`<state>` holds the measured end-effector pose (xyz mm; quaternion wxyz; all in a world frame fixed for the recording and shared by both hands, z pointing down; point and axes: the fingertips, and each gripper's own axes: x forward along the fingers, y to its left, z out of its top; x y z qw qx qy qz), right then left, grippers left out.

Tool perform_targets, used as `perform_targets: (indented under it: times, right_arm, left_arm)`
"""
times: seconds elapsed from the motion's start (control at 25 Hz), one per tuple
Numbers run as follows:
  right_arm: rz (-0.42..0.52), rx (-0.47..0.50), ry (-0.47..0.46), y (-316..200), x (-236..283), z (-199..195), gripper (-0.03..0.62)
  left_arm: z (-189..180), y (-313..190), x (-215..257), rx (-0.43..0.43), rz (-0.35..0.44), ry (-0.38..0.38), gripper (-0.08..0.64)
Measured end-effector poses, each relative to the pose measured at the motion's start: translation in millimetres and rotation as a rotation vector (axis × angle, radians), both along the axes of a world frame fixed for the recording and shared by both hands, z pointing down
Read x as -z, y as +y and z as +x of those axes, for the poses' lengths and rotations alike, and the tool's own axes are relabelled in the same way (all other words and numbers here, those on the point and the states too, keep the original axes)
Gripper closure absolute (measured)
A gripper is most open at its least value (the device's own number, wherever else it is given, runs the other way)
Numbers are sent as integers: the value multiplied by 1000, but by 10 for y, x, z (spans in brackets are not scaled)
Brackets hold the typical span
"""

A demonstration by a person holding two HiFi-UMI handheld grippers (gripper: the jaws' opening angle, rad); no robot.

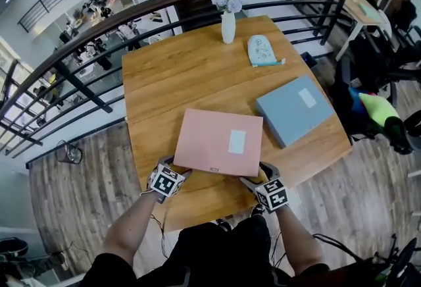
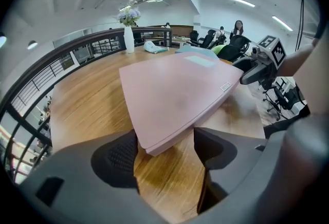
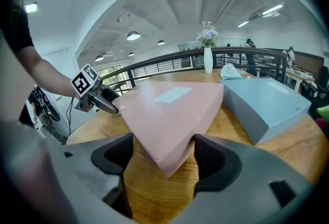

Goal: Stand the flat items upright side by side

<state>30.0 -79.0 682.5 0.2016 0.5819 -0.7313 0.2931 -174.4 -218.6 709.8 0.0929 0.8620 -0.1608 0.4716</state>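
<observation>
Your pink box lies flat on the table, lower centre of the head view. The blue box sits just to its right, not touching it. The left gripper straddles the pink box's lower-left corner and the right gripper its lower-right corner. Both have their jaws spread and neither is clamped. The box looks stiff, smooth and probably light, so it should tip up in one piece but may skate on the wood. Pads closing across a corner meet slanted sides and could squeeze it out, so seat deeper along the near edge.
</observation>
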Motion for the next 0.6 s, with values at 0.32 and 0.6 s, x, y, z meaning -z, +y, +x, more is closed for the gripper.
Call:
perform_targets:
  times: [0.32,0.6]
  right_arm:
    - [25,106,145,-181,526,-11,207]
    - [56,204,278,-449,986,-137,207]
  left_arm:
    - [-143,126,-29,61,14,-15,230]
    - [-253,177,-40,79,-19,-1,259]
